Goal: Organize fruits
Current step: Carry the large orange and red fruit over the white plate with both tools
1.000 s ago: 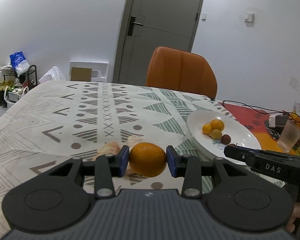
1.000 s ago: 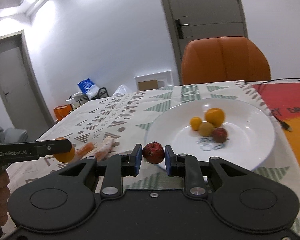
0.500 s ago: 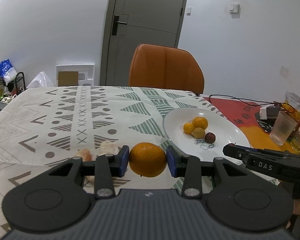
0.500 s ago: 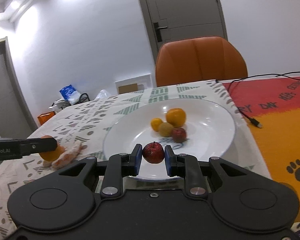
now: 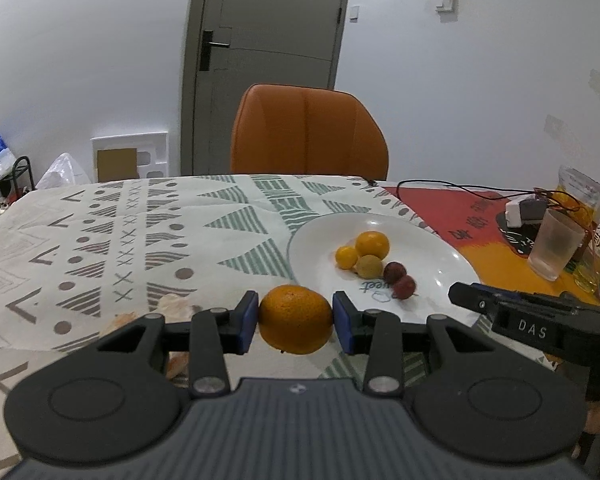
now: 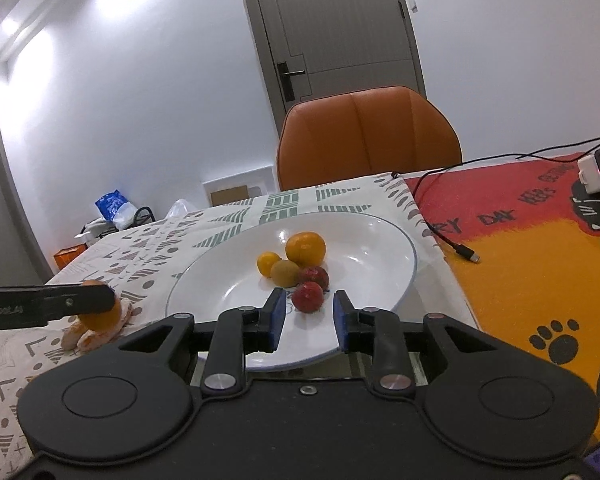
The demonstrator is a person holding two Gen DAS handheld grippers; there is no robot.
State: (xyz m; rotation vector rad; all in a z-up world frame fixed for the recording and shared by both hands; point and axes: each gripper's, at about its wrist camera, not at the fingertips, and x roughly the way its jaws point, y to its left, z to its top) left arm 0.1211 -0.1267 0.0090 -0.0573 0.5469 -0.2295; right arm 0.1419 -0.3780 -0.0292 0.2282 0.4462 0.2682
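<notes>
Your left gripper (image 5: 295, 322) clamps an orange (image 5: 295, 319) just short of the plate (image 5: 440, 258). Your right gripper (image 6: 310, 318) has just been opening; its pads stand clear of a red fruit (image 6: 307, 297) resting on the plate. Beside it lie another red fruit (image 6: 314, 277), three yellow-orange fruits (image 6: 305, 247), and peel (image 6: 85, 334) on the cloth (image 5: 140, 224).

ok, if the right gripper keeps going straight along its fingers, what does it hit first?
Most likely the small red fruit it just let go of, lying on the white plate between the opening jaws of the right gripper. Behind it sit another red fruit and the yellow ones; depth is unclear.
</notes>
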